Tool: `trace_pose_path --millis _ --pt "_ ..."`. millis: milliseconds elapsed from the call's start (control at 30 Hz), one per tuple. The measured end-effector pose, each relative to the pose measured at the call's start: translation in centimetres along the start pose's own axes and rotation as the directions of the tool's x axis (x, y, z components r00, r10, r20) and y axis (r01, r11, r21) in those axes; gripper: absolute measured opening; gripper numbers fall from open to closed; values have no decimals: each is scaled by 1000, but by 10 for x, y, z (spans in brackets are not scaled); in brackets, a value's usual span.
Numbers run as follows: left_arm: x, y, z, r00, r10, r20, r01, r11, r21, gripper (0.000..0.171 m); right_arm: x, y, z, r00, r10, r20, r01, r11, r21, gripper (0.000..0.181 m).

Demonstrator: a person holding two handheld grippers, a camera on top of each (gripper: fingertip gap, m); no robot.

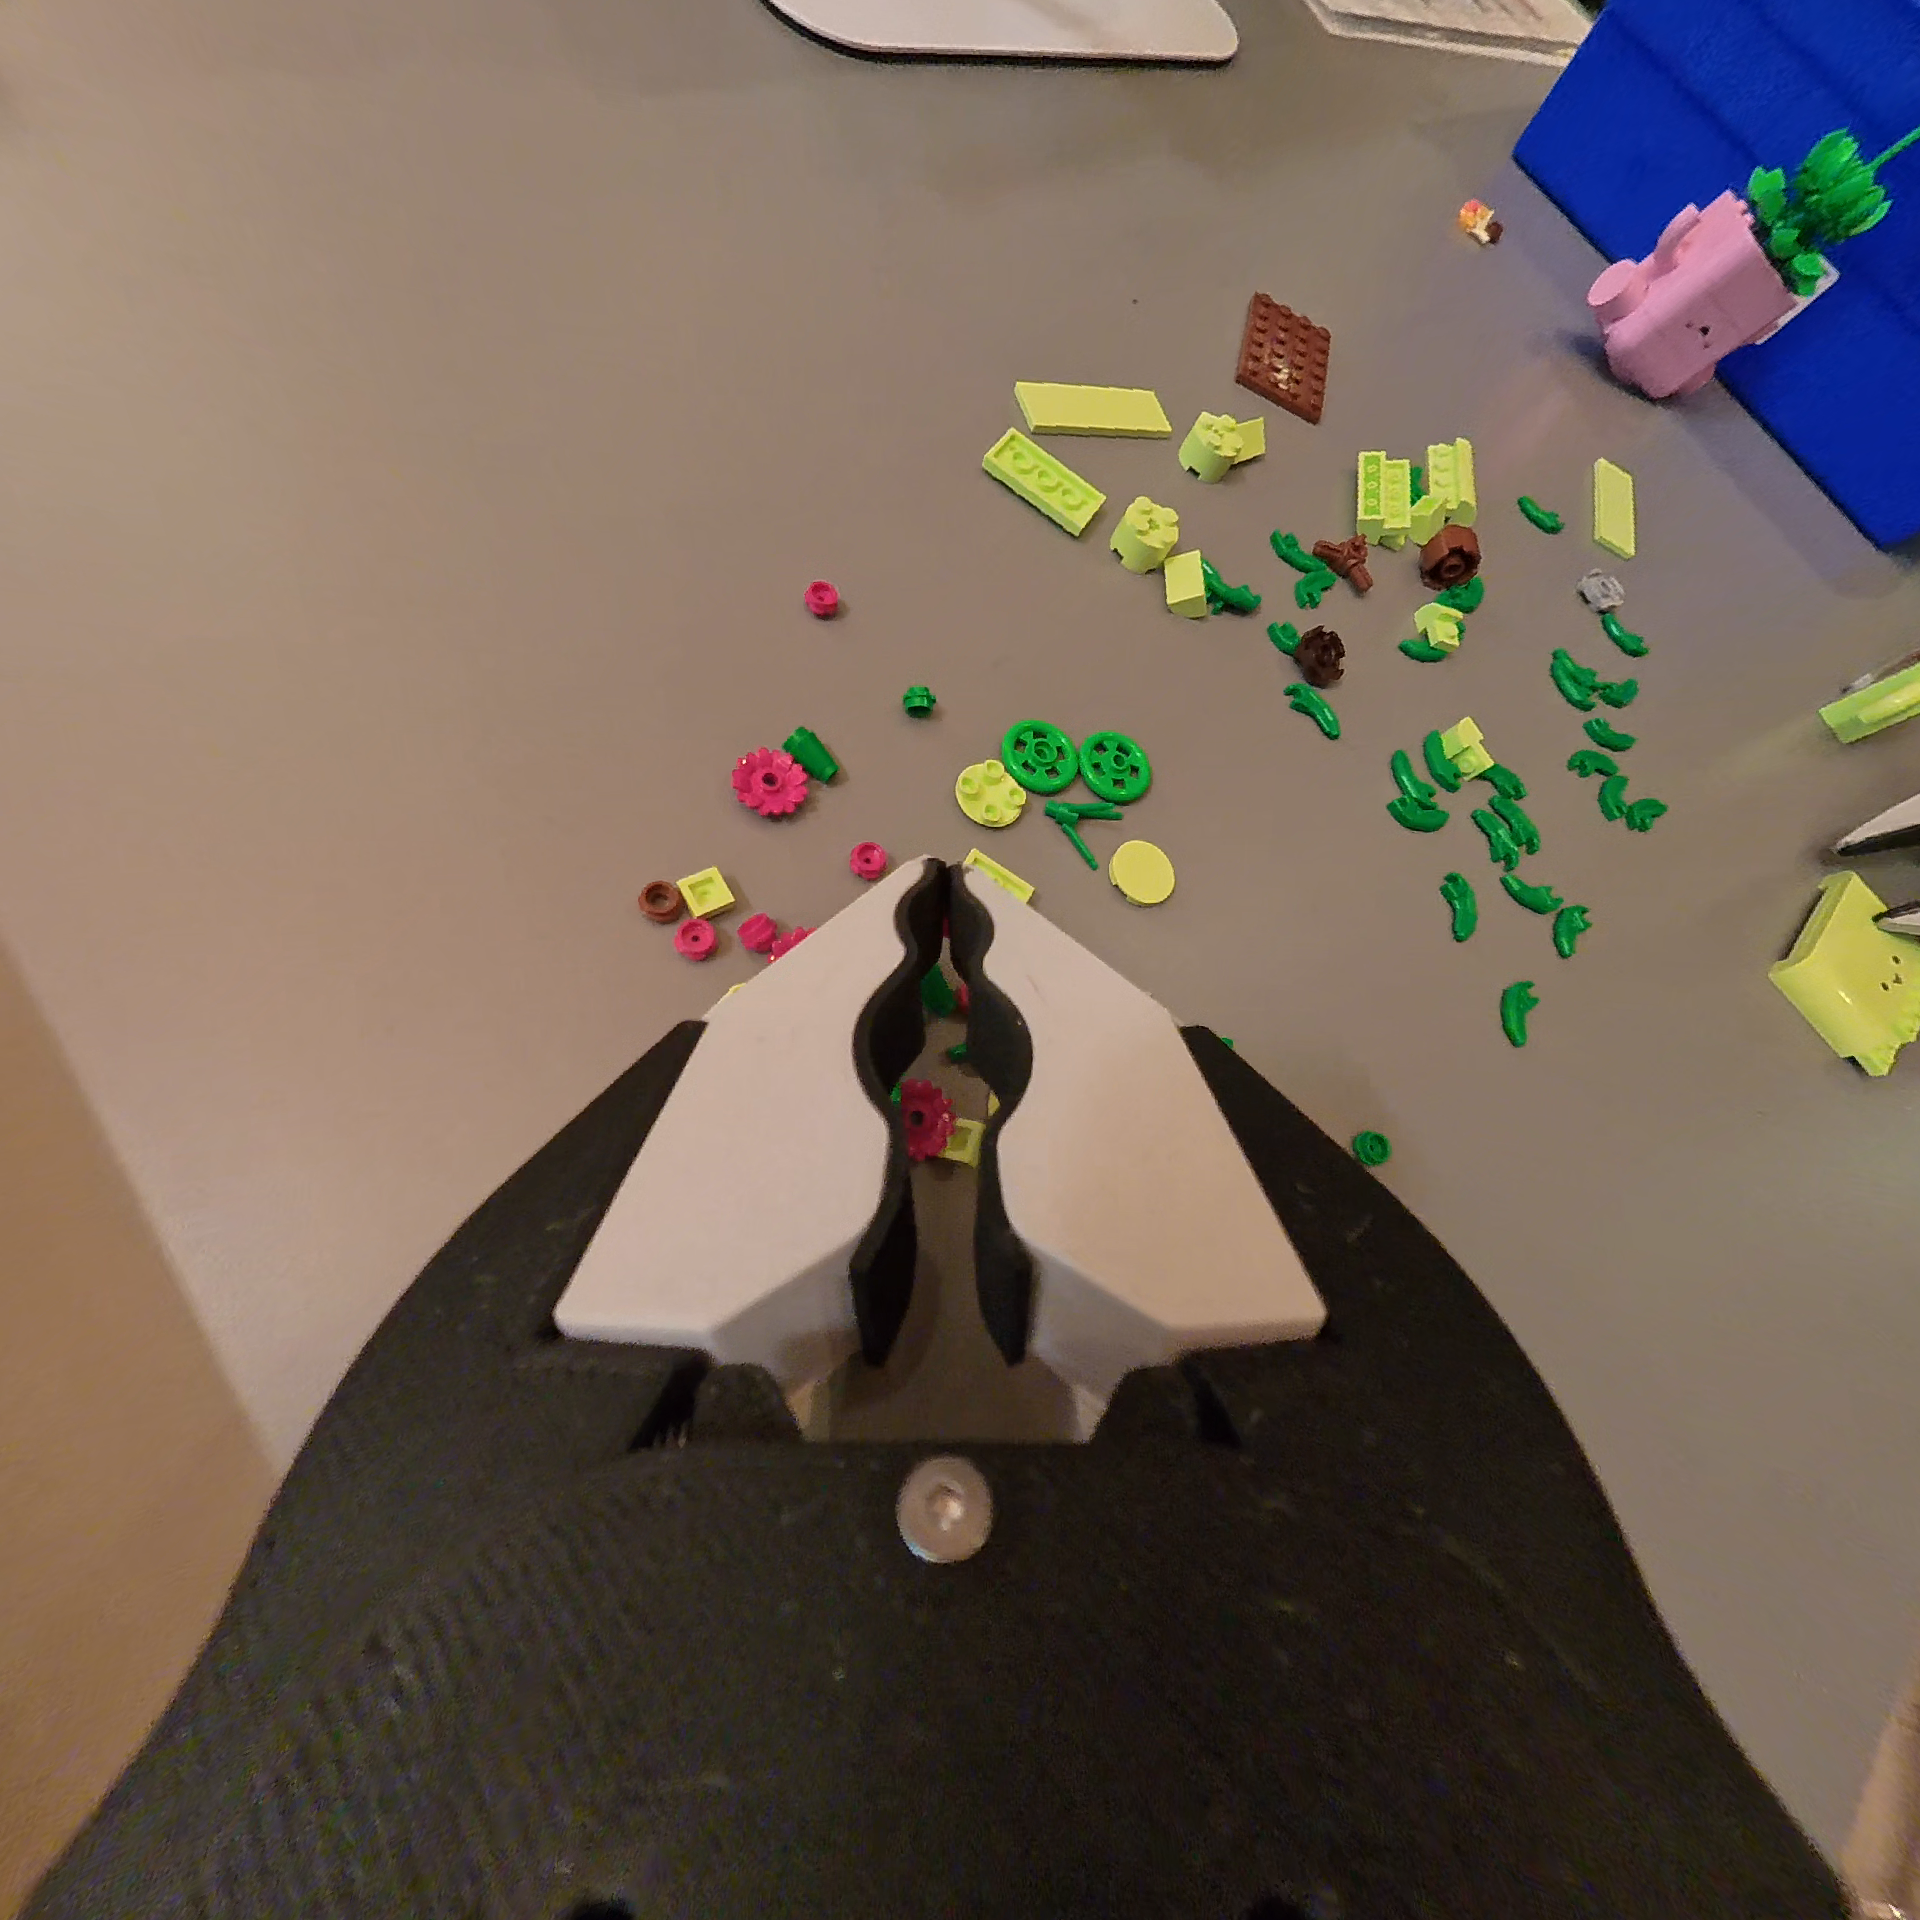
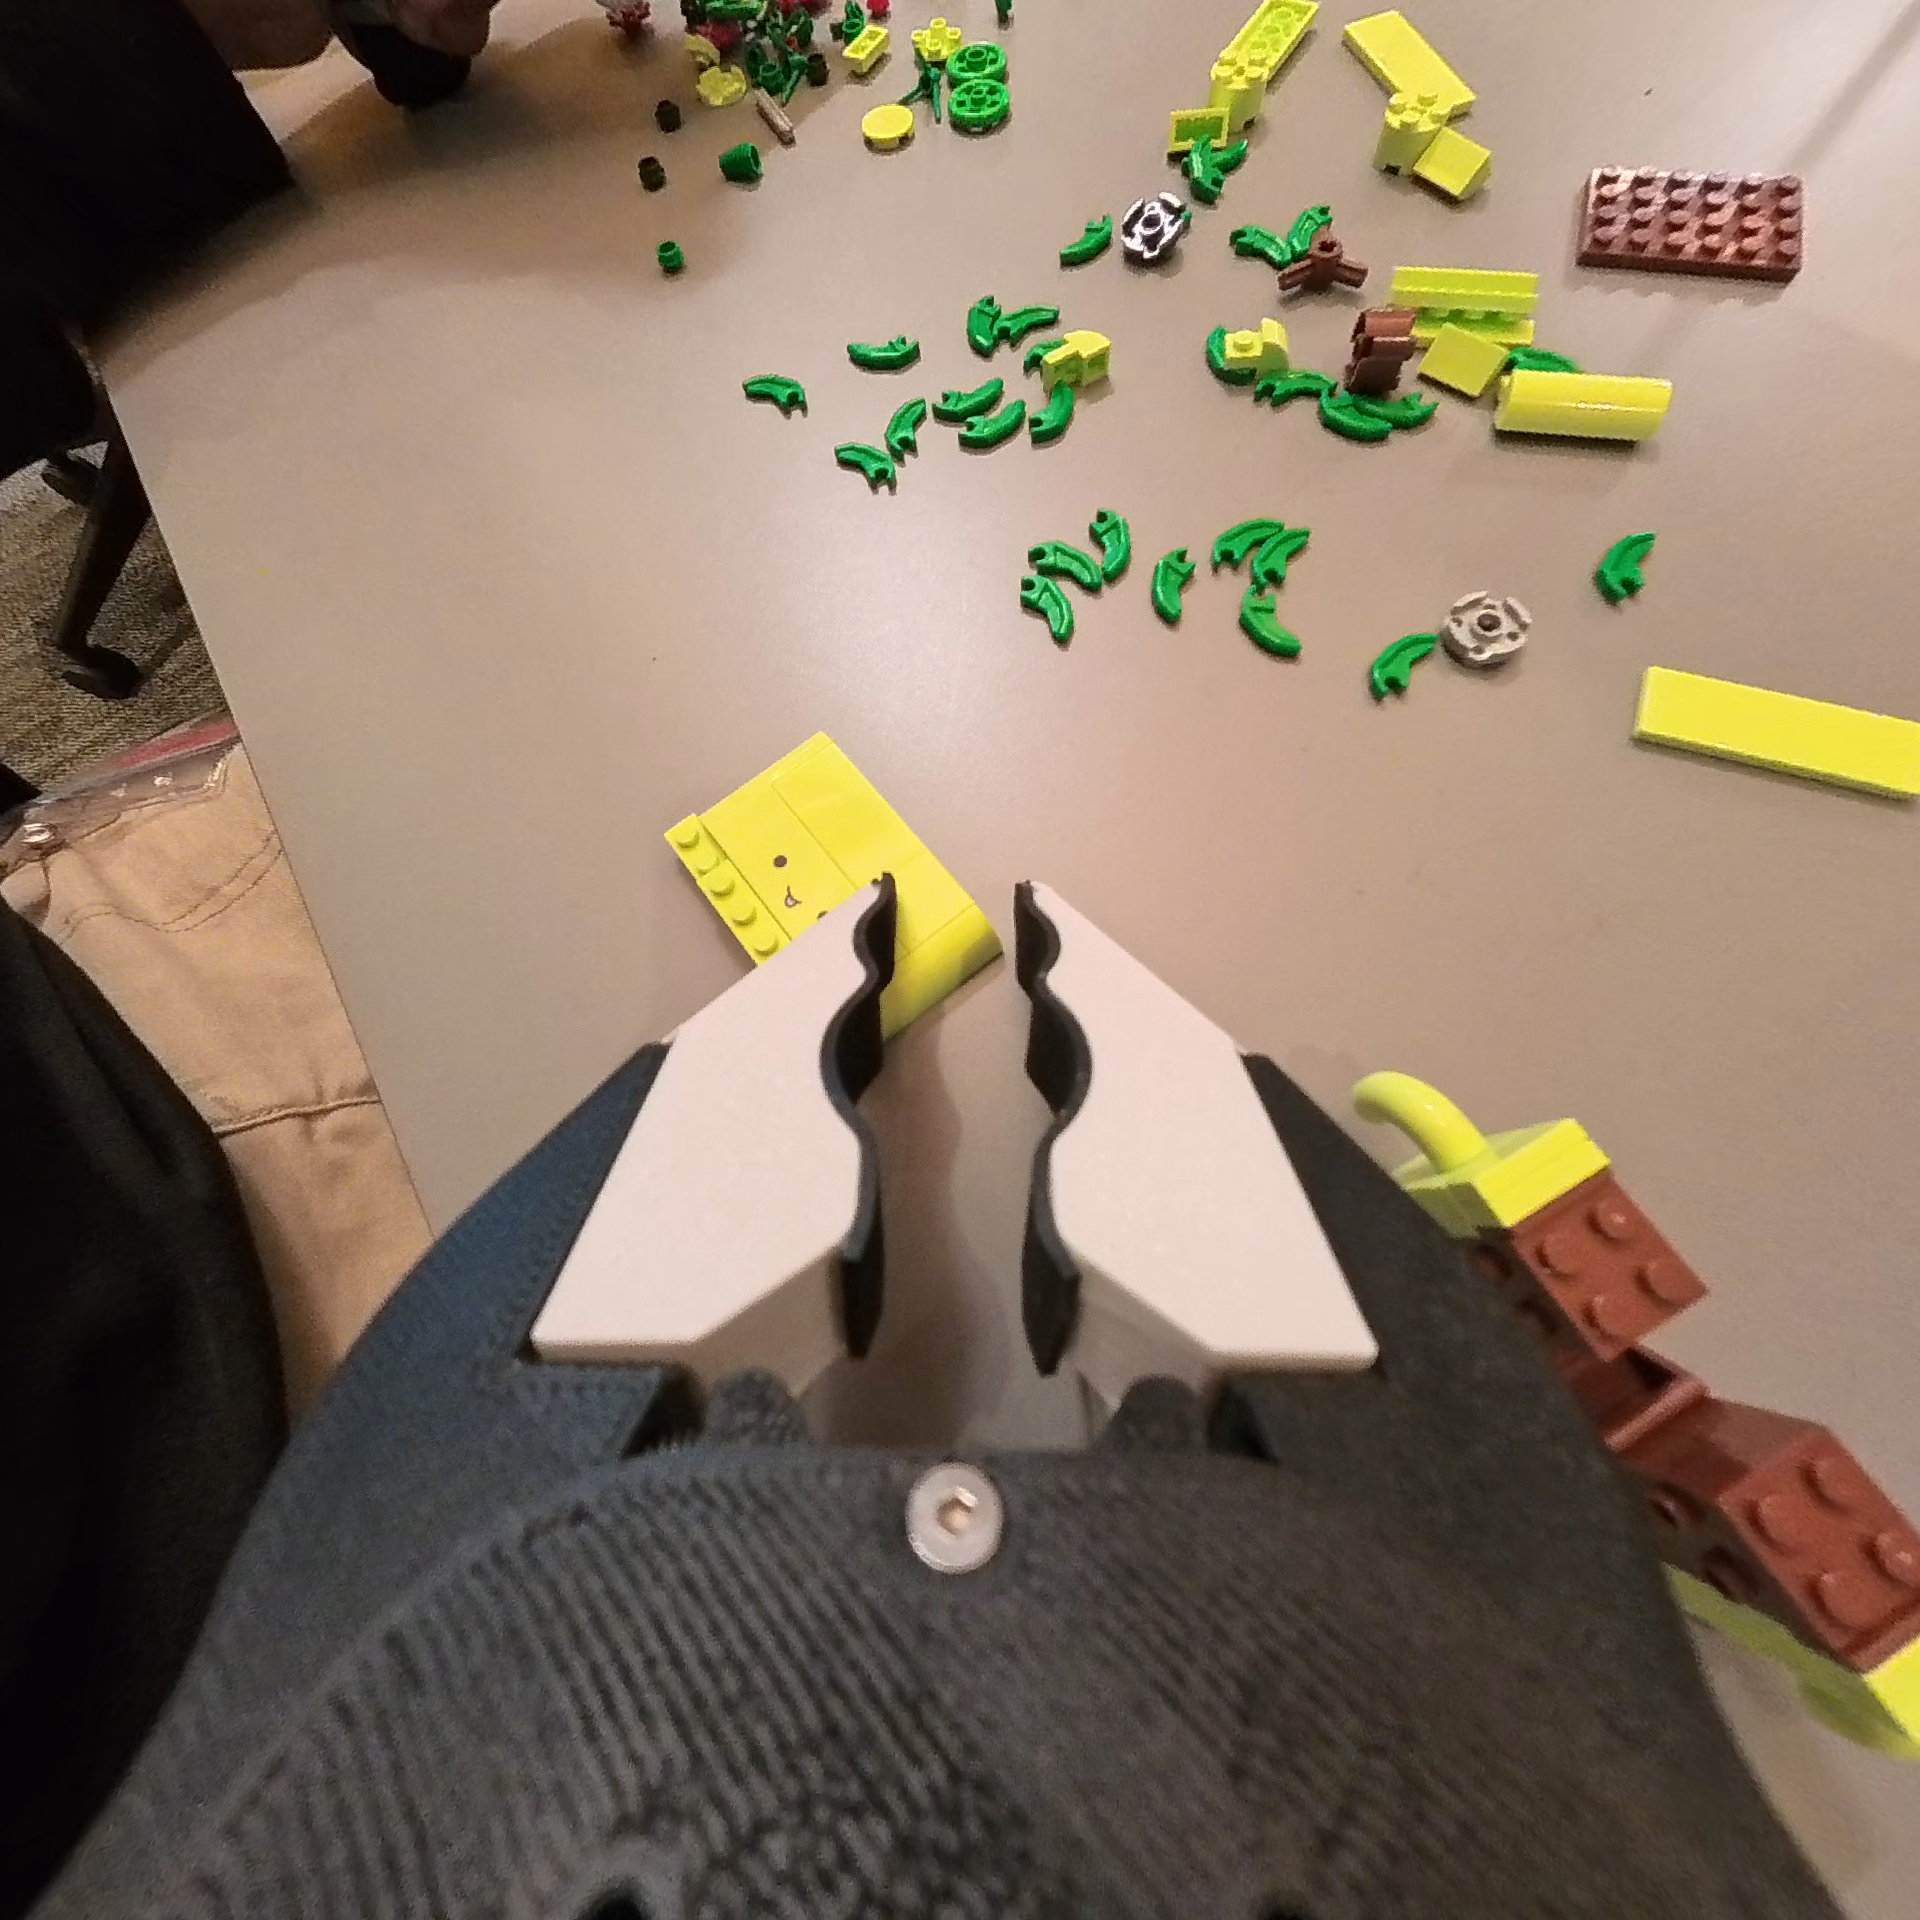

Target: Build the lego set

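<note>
In the left wrist view my left gripper (image 1: pixel 943 868) is shut, its fingertips meeting over the grey table (image 1: pixel 416 416) among small loose pieces. Around it lie pink round studs (image 1: pixel 867 860), a pink flower (image 1: pixel 769 781) and a lime tile (image 1: pixel 997 875). In the right wrist view my right gripper (image 2: pixel 956 888) is open, low over the table. A lime panel with a printed face (image 2: pixel 821 831) lies flat, partly under the left finger (image 2: pixel 831 966); the pads do not press on it. The panel also shows in the left wrist view (image 1: pixel 1844 977).
Green leaf pieces (image 2: pixel 977 405), lime bricks (image 2: pixel 1579 405), two green wheels (image 1: pixel 1039 756) and a brown plate (image 2: pixel 1694 223) are scattered ahead. A brown and lime build (image 2: pixel 1621 1268) lies right of my right gripper. A pink build with a green plant (image 1: pixel 1704 291) leans on a blue box (image 1: pixel 1766 156). The table edge and a person's trousers (image 2: pixel 208 987) are at the left. Some 30 centimetres of space lies between my two pairs of fingers. The right gripper is farther from the pink flower (image 1: pixel 769 781), some 35 centimetres, than the left, some 4 centimetres.
</note>
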State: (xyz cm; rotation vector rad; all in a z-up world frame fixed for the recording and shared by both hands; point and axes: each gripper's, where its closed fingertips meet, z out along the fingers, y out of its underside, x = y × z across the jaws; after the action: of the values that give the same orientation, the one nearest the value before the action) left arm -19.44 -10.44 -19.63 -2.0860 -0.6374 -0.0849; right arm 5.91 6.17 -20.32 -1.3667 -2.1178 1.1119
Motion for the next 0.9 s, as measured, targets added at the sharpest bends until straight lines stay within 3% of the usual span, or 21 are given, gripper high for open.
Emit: trace_pose_path --millis 333,400,500,633,700,767,900 --pt "4 -2 -2 1000 28 -5 -28 999 20 2 0 0 0 1000 -2 -1 2 1000 0 21" --pt "3 -3 -3 999 34 1 -34 999 27 16 0 0 0 1000 -2 -1 2 1000 0 21" --pt "1 -4 -3 999 48 23 -49 998 29 1 0 0 0 1000 -2 -1 2 1000 0 21" --pt "0 -4 -4 997 61 39 -62 998 29 1 0 0 0 1000 -3 -1 3 1000 0 21" --pt "1 -5 -5 997 68 36 -70 997 40 16 0 0 0 1000 -3 -1 3 1000 0 21" --pt "2 -5 -5 998 66 24 -67 997 37 1 0 0 0 1000 -3 -1 3 1000 0 21" --pt "0 -6 -5 997 67 42 -69 997 41 7 0 0 0 1000 -3 -1 3 1000 0 21"
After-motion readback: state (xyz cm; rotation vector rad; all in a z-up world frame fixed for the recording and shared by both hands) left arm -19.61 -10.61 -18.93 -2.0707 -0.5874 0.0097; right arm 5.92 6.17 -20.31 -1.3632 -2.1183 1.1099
